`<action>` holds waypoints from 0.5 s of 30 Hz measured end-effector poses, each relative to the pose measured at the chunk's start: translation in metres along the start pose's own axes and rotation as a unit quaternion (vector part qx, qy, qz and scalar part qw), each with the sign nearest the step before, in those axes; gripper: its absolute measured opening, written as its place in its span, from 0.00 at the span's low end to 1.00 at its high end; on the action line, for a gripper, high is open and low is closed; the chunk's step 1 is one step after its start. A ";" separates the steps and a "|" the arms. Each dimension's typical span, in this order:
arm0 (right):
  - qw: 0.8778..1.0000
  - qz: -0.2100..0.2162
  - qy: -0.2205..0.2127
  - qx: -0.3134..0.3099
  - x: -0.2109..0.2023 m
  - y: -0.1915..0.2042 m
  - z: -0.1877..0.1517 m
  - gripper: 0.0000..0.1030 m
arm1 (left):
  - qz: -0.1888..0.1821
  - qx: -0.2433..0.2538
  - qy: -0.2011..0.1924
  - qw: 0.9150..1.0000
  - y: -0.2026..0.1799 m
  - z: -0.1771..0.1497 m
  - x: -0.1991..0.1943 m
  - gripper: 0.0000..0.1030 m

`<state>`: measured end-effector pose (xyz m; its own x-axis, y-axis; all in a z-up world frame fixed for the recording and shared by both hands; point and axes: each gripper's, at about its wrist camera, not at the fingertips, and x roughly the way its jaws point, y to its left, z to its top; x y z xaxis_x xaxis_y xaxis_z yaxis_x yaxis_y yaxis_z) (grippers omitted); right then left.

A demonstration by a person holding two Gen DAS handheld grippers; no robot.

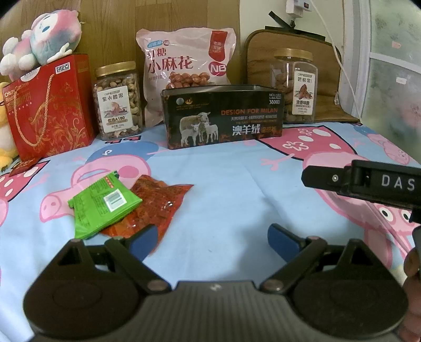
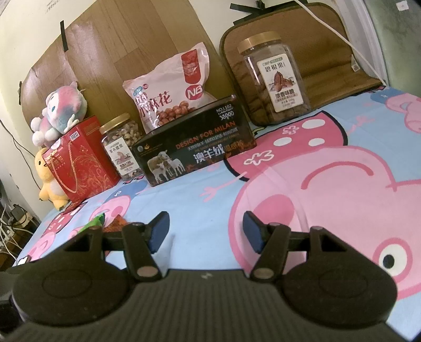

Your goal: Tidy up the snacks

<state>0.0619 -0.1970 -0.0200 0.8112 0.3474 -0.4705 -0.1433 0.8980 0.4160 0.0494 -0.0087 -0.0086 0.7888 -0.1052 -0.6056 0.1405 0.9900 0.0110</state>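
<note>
Bed surface: light-blue cartoon-pig sheet point(image 1: 223, 171). Behind: cream wall point(image 2: 23, 34) with a wood-grain panel point(image 2: 147, 34) taped on. Brown cushion point(image 1: 329, 79) leans at the right. Frosted window point(image 1: 394, 65) far right; white cable point(image 1: 334, 39) hangs from a wall plug point(image 1: 298, 6).

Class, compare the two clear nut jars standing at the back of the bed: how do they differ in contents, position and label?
The cashew jar holds pale cashews; the pecan jar holds darker brown pecans. The cashew jar stands left of the black tin, beside the red gift box; the pecan jar stands right of it, before a brown cushion. The cashew label is wider; the pecan label is narrower. Both are upright, with gold lids.
</note>
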 end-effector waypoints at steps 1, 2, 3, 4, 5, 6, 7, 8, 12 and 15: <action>1.000 0.000 0.000 0.000 0.000 0.000 0.000 0.63 | 0.000 0.000 0.000 1.000 0.000 0.000 0.000 0.91; 1.000 0.000 0.000 0.000 0.000 0.000 0.000 0.63 | 0.000 0.000 0.000 1.000 0.000 0.000 0.000 0.91; 1.000 0.000 0.000 0.000 0.000 0.000 0.000 0.63 | 0.001 0.001 0.000 1.000 0.000 0.000 0.000 0.91; 1.000 0.000 0.001 0.000 0.000 -0.001 0.001 0.63 | 0.001 0.001 0.000 1.000 0.000 0.000 0.000 0.91; 1.000 0.001 0.001 0.000 0.000 0.000 0.001 0.63 | 0.001 0.001 0.000 1.000 0.000 0.000 0.000 0.91; 1.000 0.000 0.000 0.000 0.000 0.000 0.001 0.63 | 0.001 0.001 0.000 1.000 0.000 0.000 0.000 0.91; 1.000 0.000 0.000 0.000 0.000 0.000 0.000 0.63 | 0.001 0.001 0.000 1.000 0.000 0.000 0.000 0.91; 1.000 0.000 0.000 0.000 0.000 0.000 0.001 0.63 | 0.002 0.002 0.000 1.000 0.000 0.000 0.000 0.91; 1.000 0.000 0.000 0.000 0.000 0.000 0.000 0.63 | 0.005 0.006 0.000 1.000 0.000 0.001 0.000 0.91; 1.000 -0.001 0.000 0.000 0.000 0.000 0.001 0.63 | 0.006 0.006 -0.002 1.000 0.000 0.000 -0.001 0.92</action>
<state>0.0620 -0.1974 -0.0194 0.8111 0.3463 -0.4715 -0.1416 0.8982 0.4161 0.0489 -0.0091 -0.0077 0.7923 -0.0939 -0.6029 0.1382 0.9900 0.0274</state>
